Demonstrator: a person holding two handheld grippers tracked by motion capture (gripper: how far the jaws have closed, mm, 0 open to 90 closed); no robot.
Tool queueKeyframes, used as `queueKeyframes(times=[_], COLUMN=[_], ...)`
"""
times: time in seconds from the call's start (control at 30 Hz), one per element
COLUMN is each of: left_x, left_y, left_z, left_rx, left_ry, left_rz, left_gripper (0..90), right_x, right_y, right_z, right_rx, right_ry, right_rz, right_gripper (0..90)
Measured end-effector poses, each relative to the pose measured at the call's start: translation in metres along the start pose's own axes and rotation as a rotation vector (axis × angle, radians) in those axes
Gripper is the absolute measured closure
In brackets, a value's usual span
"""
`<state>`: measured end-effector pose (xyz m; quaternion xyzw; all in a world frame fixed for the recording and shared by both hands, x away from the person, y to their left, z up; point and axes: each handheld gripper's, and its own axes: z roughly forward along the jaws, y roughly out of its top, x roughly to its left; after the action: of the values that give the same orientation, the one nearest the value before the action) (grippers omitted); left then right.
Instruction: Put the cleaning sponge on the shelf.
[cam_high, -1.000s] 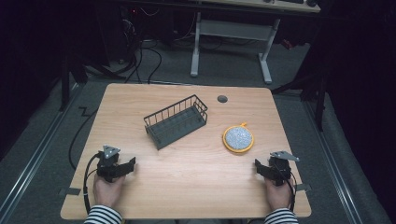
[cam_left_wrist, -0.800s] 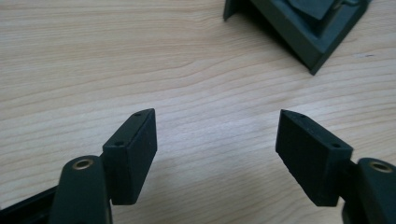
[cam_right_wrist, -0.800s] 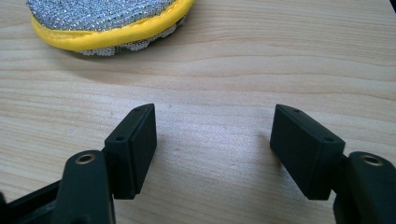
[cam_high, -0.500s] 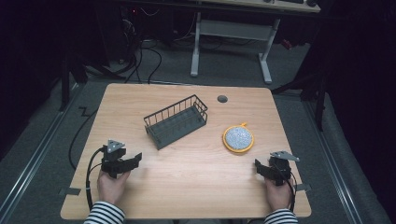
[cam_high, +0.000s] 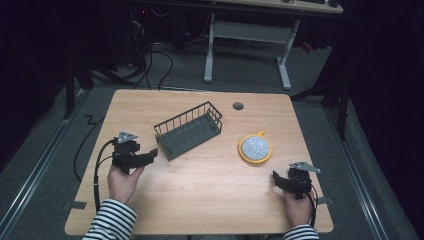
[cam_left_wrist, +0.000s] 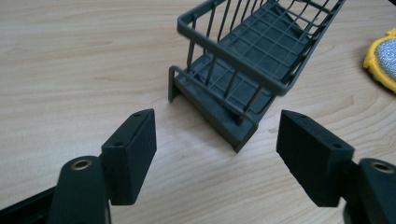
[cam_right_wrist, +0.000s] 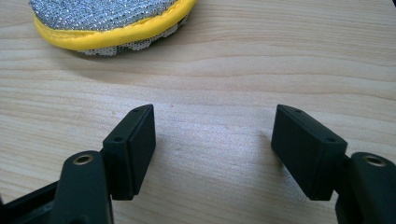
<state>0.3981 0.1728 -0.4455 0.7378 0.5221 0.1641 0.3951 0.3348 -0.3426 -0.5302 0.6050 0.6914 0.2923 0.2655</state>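
A dark wire basket (cam_high: 189, 129) lies at an angle on the wooden table (cam_high: 200, 200), left of centre; it is empty. Its near corner (cam_left_wrist: 233, 126) lies just ahead of my left gripper (cam_left_wrist: 217, 135), which is open with nothing between its jaws. In the high view that left gripper (cam_high: 150, 154) sits just left of the basket's near end. A round scouring pad (cam_high: 255, 147) with a yellow rim and silver mesh top lies right of centre. My right gripper (cam_right_wrist: 212, 133) stands open over bare wood, the pad (cam_right_wrist: 107, 21) a short way ahead of it. It sits near the table's front right (cam_high: 278, 178).
A small dark round grommet (cam_high: 238, 106) sits near the table's far edge. A cable (cam_high: 97, 170) trails from the left gripper off the table's left side. Beyond the table stand a white desk frame (cam_high: 250, 35) and floor cables.
My left gripper has moved forward and to the right, toward the basket's near end. The right gripper has stayed put.
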Motion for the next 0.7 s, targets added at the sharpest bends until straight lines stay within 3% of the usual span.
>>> queueKeyframes(times=[0.33,0.53,0.7], left_x=[-0.005,-0.009,-0.01], left_y=[0.029,0.048,0.054], left_z=[0.005,0.022,0.036], left_rx=[0.019,0.055,0.079], left_ry=[-0.009,0.011,0.03], left_rz=[0.021,0.048,0.054], left_gripper=[29.4,29.4,29.8], right_x=[0.0,0.0,0.001], right_y=[0.0,0.0,0.0], right_z=[0.0,0.0,0.0], right_rx=[0.001,0.001,0.002], right_ry=[0.008,0.01,0.011], right_rz=[-0.005,-0.007,-0.008], right_gripper=[30.3,30.1,29.9])
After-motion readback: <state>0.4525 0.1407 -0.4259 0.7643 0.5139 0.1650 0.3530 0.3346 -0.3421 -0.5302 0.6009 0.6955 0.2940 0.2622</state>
